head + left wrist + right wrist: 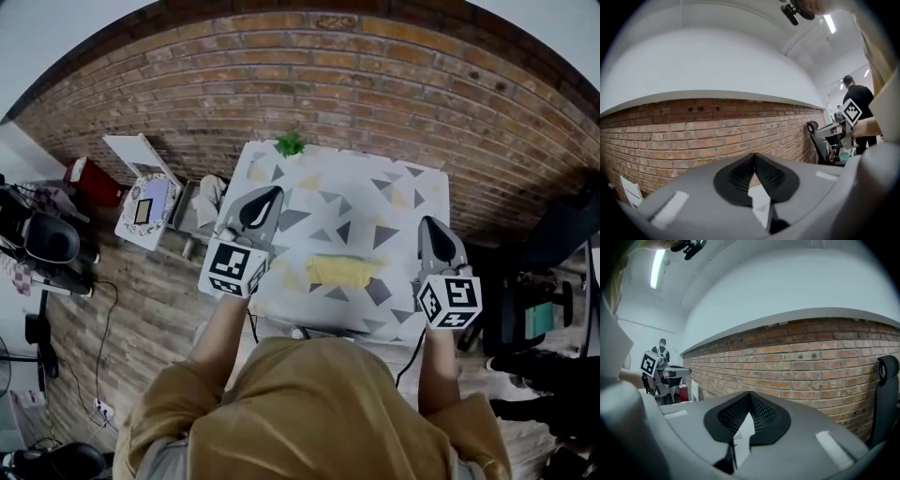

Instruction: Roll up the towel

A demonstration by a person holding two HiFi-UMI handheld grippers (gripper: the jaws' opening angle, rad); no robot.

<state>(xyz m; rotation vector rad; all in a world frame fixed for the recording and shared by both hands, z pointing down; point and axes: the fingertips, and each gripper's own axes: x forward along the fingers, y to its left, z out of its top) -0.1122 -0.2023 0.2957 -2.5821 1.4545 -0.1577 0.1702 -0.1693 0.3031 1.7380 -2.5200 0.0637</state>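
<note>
1. Two hand-held grippers, one in each of the person's hands, are raised over the table (412, 192) and point at the brick wall (328, 66).
2. Left gripper (269, 197): in the left gripper view (753, 157) its two jaws meet at the tips. They are closed and grip nothing.
3. Right gripper (431, 232): in the right gripper view (749, 394) its two jaws are also closed tip to tip, with nothing held between them.
4. There are two marker cubes, one per gripper. The left cube (234, 268) and the right cube (450, 301) sit at the rear ends, next to the person's hands.
5. There is one towel (342, 271). It is yellow and lies on the table as a compact oblong bundle near the front edge. In the head view it is between the two grippers, and neither touches it.
6. The one table is covered by a white cloth with a pattern of grey and yellow triangles.
7. One small green plant (291, 143) stands at the table's far edge, next to the wall.
8. One black office chair (884, 390) stands to the right of the table.
9. One person in dark clothing (857, 96) stands in the background.
</note>
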